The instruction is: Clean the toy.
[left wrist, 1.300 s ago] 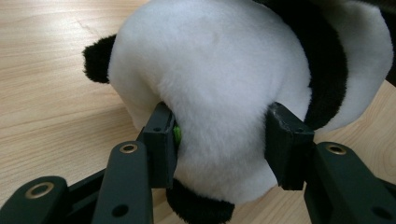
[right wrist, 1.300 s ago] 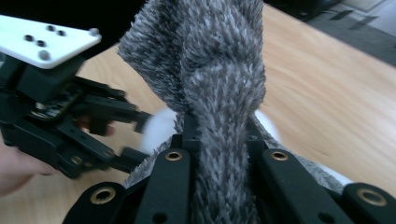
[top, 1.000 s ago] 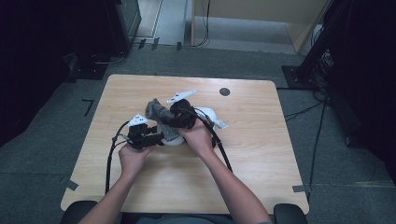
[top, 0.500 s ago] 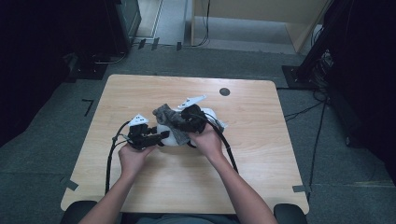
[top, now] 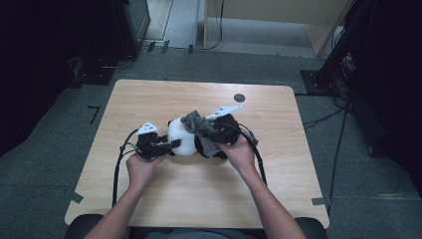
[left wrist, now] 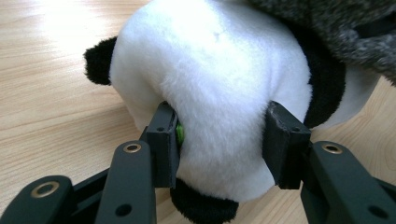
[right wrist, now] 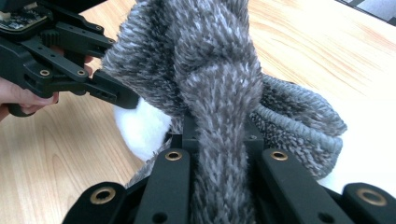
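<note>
A black-and-white panda plush [top: 180, 142] lies in the middle of the wooden table [top: 149, 99]. My left gripper [top: 171, 145] is shut on it from the left. In the left gripper view both pads [left wrist: 163, 140] dent the white fur of the panda plush [left wrist: 219, 70]. A grey knitted cloth [top: 199, 127] drapes over the plush's right side. My right gripper [top: 211, 132] is shut on it. In the right gripper view the grey knitted cloth [right wrist: 215, 70] rises bunched from between the closed jaws and hides the tips. A patch of white fur [right wrist: 142, 128] shows beneath it.
A small black disc [top: 240, 97] sits on the table behind the right hand. Black cables [top: 118, 169] trail from both grippers toward the near edge. Dark equipment and floor cables [top: 323, 119] surround the table. Tape marks [top: 318, 201] sit at its near corners.
My right gripper has moved to the right with the grey cloth, drawing it across the plush. The left hand and the plush have stayed put.
</note>
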Demonstrator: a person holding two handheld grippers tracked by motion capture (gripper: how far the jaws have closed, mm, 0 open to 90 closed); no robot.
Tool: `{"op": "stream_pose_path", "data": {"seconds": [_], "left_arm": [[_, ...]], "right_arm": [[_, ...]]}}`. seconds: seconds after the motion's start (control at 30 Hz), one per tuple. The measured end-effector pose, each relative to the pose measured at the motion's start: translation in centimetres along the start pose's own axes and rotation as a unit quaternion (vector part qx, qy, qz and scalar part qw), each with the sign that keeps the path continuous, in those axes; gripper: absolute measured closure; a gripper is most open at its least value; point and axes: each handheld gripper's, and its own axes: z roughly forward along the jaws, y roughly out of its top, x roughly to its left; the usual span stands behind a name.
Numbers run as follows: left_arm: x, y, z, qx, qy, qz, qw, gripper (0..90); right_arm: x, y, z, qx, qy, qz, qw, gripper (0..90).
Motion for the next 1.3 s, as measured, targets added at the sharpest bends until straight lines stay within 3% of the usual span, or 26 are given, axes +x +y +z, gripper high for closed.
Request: {"op": "stream_pose_path", "data": {"seconds": [0.37, 0.9, 1.13, 1.3], "left_arm": [[0.1, 0.0, 0.0, -0.003, -0.005, -0.005, 1.0000, 53.2], [0.4, -0.1, 0.0, -0.003, -0.007, -0.008, 0.9999, 53.2], [0.6, -0.1, -0.1, 0.002, -0.009, -0.017, 0.9998, 52.9], [0.4, -0.1, -0.1, 0.002, -0.005, -0.016, 0.9999, 52.6]], "right_arm": [[-1.8, -1.5, -2.3, -0.016, -0.006, 0.020, 0.9996, 80.1], [-2.9, -3.3, -4.3, -0.024, -0.028, 0.041, 0.9985, 79.8], [-2.2, -2.3, -4.8, -0.033, -0.020, 0.036, 0.9986, 79.6], [-0.6, 0.0, -5.0, -0.048, -0.013, 0.012, 0.9987, 79.7]]}}
